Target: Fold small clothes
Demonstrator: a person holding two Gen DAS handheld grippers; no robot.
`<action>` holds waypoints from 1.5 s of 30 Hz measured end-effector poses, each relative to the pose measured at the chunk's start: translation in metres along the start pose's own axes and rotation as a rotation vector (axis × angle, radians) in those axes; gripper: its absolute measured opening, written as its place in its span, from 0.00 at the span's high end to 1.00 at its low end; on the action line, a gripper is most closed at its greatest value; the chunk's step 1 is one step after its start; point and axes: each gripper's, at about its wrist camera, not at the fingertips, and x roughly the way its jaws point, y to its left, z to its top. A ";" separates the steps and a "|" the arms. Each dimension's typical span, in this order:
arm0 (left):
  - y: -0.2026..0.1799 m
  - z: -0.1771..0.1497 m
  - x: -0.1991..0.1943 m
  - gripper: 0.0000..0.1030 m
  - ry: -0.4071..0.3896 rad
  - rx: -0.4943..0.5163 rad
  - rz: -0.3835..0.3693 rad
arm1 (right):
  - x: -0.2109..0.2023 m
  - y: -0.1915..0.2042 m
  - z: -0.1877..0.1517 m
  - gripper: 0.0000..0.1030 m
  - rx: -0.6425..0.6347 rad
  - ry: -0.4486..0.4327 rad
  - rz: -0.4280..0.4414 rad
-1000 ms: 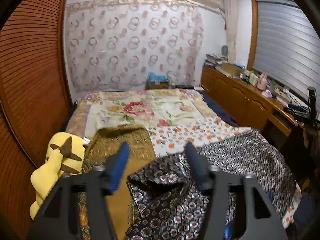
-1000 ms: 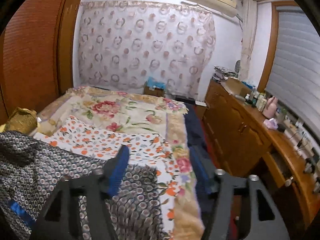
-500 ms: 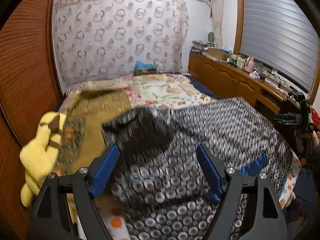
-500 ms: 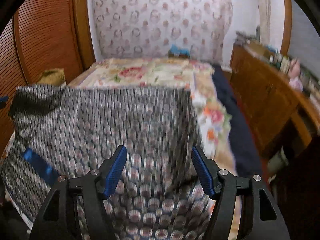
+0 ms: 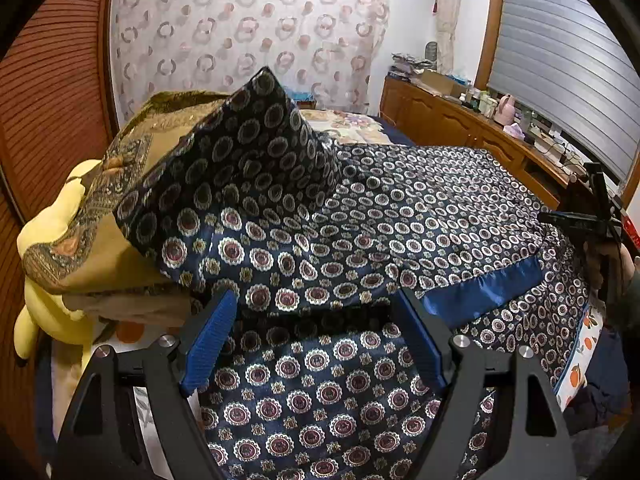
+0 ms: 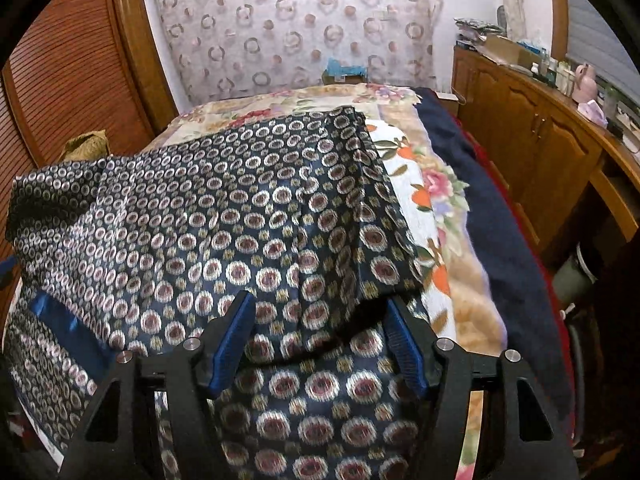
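Note:
A dark navy cloth with a ring-and-medallion pattern (image 5: 400, 224) lies spread over the bed, with a plain blue hem band (image 5: 480, 292) and a corner peaked up at the left. It also shows in the right wrist view (image 6: 224, 216). My left gripper (image 5: 316, 332) is open, its blue pads low over the cloth's near edge. My right gripper (image 6: 320, 336) is open, its pads either side of a folded edge of the cloth. The right gripper also shows in the left wrist view (image 5: 596, 216) at the bed's right side.
A folded gold-brown patterned cloth (image 5: 100, 216) and a yellow plush toy (image 5: 48, 240) lie at the bed's left. A floral bedspread (image 6: 432, 200) covers the bed. A wooden sideboard (image 6: 532, 136) runs along the right. A slatted wooden wall (image 5: 48, 80) stands left.
Both grippers have dropped low and close to the navy cloth. The cloth has been flung out and now lies spread over the bed, with one corner peaked up.

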 end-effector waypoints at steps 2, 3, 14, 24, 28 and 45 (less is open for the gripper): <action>0.001 0.000 -0.002 0.21 -0.001 0.003 0.006 | 0.008 0.005 0.002 0.35 -0.005 0.008 -0.004; 0.001 0.000 -0.003 0.21 -0.003 0.005 0.011 | 0.011 0.007 0.001 0.34 -0.008 0.013 -0.009; 0.025 0.009 -0.029 0.21 -0.089 -0.051 0.079 | 0.052 0.043 -0.006 0.34 -0.099 0.016 -0.089; 0.046 0.025 -0.039 0.22 -0.158 -0.062 0.165 | 0.059 0.049 -0.008 0.34 -0.106 0.013 -0.086; 0.047 0.031 -0.030 0.41 -0.135 -0.027 0.169 | 0.059 0.049 -0.008 0.34 -0.107 0.012 -0.086; 0.048 0.042 -0.001 0.97 -0.084 -0.029 0.065 | 0.059 0.048 -0.009 0.34 -0.109 0.011 -0.086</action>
